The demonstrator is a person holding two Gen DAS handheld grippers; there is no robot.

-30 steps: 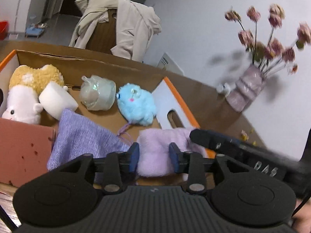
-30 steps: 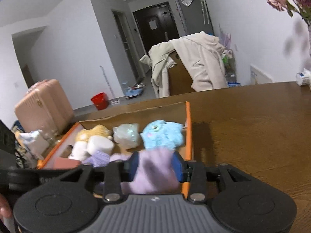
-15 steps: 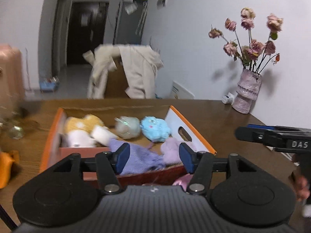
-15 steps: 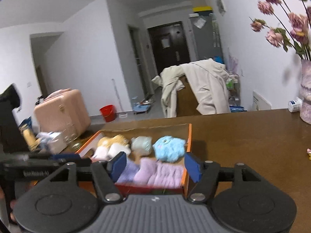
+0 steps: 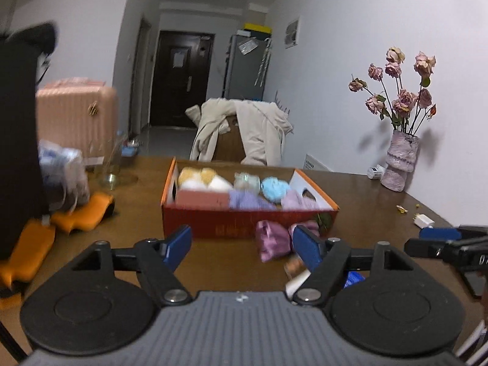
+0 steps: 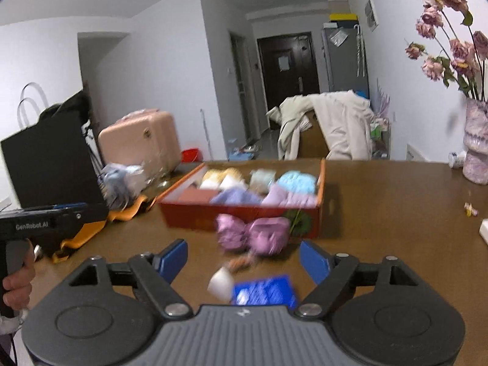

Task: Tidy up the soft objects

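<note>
Your next soft thing looks to be the pink bundle (image 6: 254, 236), a shiny crumpled pair of lobes pinched in the middle like a bow, lying on the bench (image 6: 381, 213) just in front of the box's near wall. The box (image 5: 244, 222) already holds a row of soft things: a yellow plush (image 5: 195, 175), a blue plush (image 5: 274, 189), and purple cloth (image 5: 244, 199) at the near side. You seem to be between placements, facing the box from the near side with nothing in hand. The left tool (image 5: 242, 244) is empty, its jaws spreading apart; the right tool (image 6: 242, 257) likewise, opening on air. Nearer you lie a blue pack (image 6: 263, 289) and a small white item (image 6: 221, 283), both blurred. Next, bring one tool down over the bundle, straddle its pinched middle, and close gently; it should crush easily.
</note>
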